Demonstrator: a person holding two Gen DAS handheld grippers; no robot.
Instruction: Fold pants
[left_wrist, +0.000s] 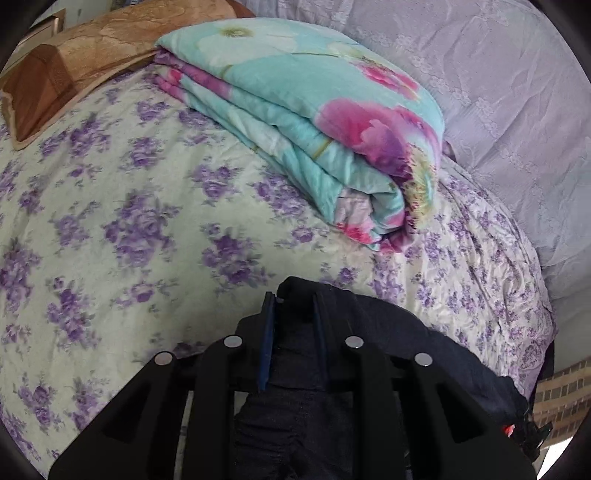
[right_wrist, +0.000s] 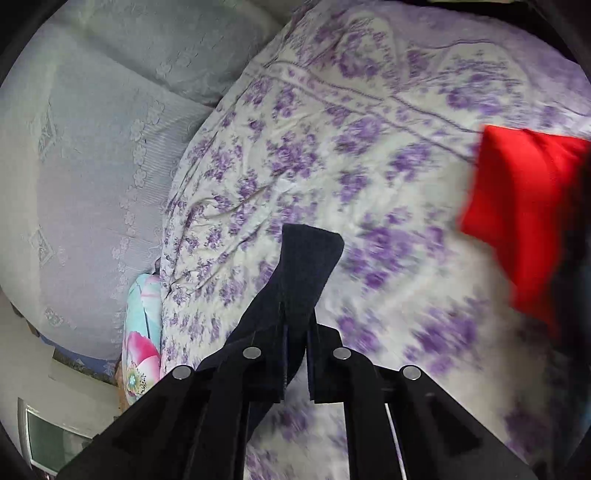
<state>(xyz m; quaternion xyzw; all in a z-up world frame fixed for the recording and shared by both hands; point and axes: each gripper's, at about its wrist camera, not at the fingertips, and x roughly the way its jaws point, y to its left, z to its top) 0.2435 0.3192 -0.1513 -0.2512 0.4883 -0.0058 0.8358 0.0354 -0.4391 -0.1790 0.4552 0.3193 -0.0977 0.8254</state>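
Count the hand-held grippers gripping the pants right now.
2. The left hand-held gripper is shut on a bunch of the dark pants low over the bed; the right hand-held gripper pinches a pants end that sticks up above the floral bedsheet.

The left gripper (left_wrist: 295, 299) pinches a bunch of dark pants (left_wrist: 424, 339) near the bottom, above a purple-flowered bedsheet (left_wrist: 129, 221). Farther off lies a folded turquoise floral quilt (left_wrist: 314, 122), a brown pillow (left_wrist: 74, 62) far left.
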